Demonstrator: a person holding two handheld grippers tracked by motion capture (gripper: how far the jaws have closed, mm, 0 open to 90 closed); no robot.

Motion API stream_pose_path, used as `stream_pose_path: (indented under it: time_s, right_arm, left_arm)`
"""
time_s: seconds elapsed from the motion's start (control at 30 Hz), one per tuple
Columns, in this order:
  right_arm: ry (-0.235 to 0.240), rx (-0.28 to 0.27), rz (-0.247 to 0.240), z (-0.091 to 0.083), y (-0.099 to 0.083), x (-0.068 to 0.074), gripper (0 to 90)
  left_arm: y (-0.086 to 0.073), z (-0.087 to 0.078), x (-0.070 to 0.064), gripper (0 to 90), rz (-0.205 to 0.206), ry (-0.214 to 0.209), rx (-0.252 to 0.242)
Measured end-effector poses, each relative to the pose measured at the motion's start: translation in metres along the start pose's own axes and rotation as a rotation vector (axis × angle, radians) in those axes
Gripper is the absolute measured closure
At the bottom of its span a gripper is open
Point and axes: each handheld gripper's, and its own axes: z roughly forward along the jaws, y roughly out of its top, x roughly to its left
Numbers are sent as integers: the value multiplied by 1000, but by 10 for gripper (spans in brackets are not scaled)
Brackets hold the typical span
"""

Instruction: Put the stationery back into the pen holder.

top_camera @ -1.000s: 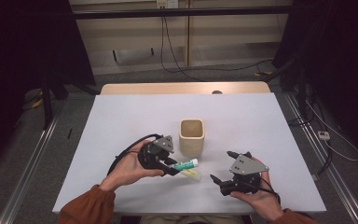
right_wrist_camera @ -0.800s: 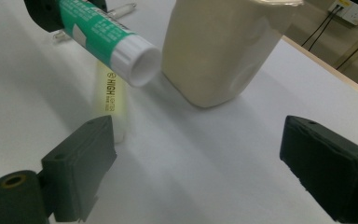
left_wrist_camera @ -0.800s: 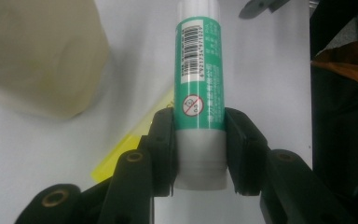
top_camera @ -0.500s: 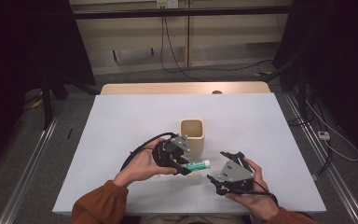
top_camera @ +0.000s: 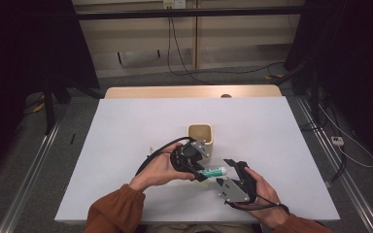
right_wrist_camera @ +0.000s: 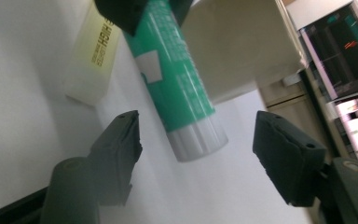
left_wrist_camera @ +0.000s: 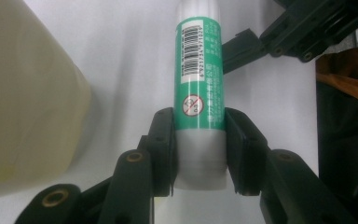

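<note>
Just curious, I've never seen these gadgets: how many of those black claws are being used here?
2. The left claw is shut on a green glue stick beside the cup. The right claw is open, its jaws either side of the stick's free end.

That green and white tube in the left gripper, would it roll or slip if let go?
The green and white cylindrical glue-stick tube looks rigid: the left gripper clamps it without denting it. Its smooth round body would probably roll on the white table. The glossy label may slip somewhat. It seems light.

beige cup just behind glue stick, table open leftward
</note>
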Motion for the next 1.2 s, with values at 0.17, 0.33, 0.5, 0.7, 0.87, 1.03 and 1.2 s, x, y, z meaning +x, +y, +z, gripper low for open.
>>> stream_pose_path:
  time_s: [0.17,0.33,0.5,0.7,0.87,1.03,1.2]
  right_arm:
    - [-23,-1,-133,2,7,14,373]
    - [-28,-12,-168,2,11,20,465]
    - [-56,-32,-235,1,14,21,535]
    - [-43,-40,-229,1,13,22,624]
    - [-33,-36,-250,1,11,23,660]
    - [-31,-35,-244,0,9,21,670]
    - [-13,-28,-207,-1,7,19,671]
  left_arm:
    - [1,2,1,657,-5,-3,5]
    - [2,4,0,657,-6,-11,7]
    - [4,6,2,657,-1,-26,20]
    - [4,10,2,656,-17,-34,9]
    - [4,10,2,654,-37,-39,-4]
    - [-1,7,7,596,-85,-54,-63]
    - [-10,3,7,471,-99,-27,-77]
